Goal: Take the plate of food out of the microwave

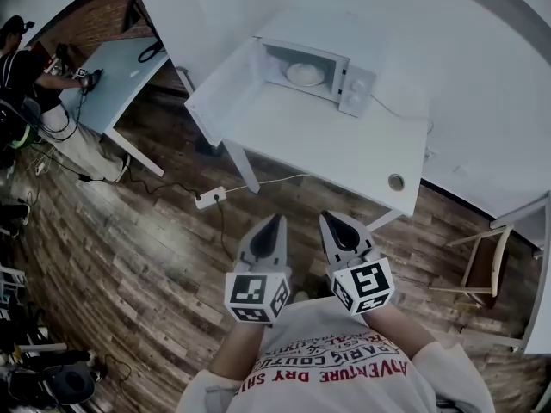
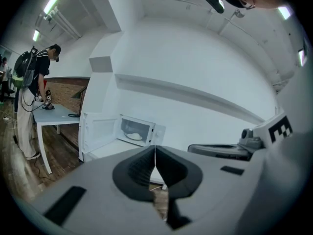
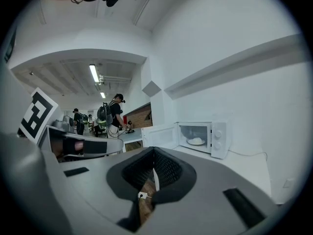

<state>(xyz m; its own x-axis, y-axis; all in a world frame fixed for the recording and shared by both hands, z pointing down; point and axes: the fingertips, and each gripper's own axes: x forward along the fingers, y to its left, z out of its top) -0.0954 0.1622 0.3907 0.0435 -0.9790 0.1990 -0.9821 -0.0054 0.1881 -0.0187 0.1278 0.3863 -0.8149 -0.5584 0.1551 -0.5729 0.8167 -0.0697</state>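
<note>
A white microwave (image 1: 314, 67) stands at the far end of a white table (image 1: 327, 149), its door (image 1: 225, 77) swung open to the left. Inside lies a white plate of pale food (image 1: 305, 74), also seen in the left gripper view (image 2: 133, 136) and the right gripper view (image 3: 196, 141). My left gripper (image 1: 275, 220) and right gripper (image 1: 327, 218) hover side by side over the wooden floor, well short of the table. Both point at the microwave. The left gripper (image 2: 155, 150) is shut with nothing in it. The right gripper (image 3: 153, 154) is shut too, and holds nothing.
A power strip (image 1: 210, 198) with cables lies on the floor in front of the table. A wooden chair (image 1: 482, 261) stands at the right. At the upper left a person (image 1: 34, 101) works at a second table (image 1: 112, 80). The tabletop has a cable hole (image 1: 396, 181).
</note>
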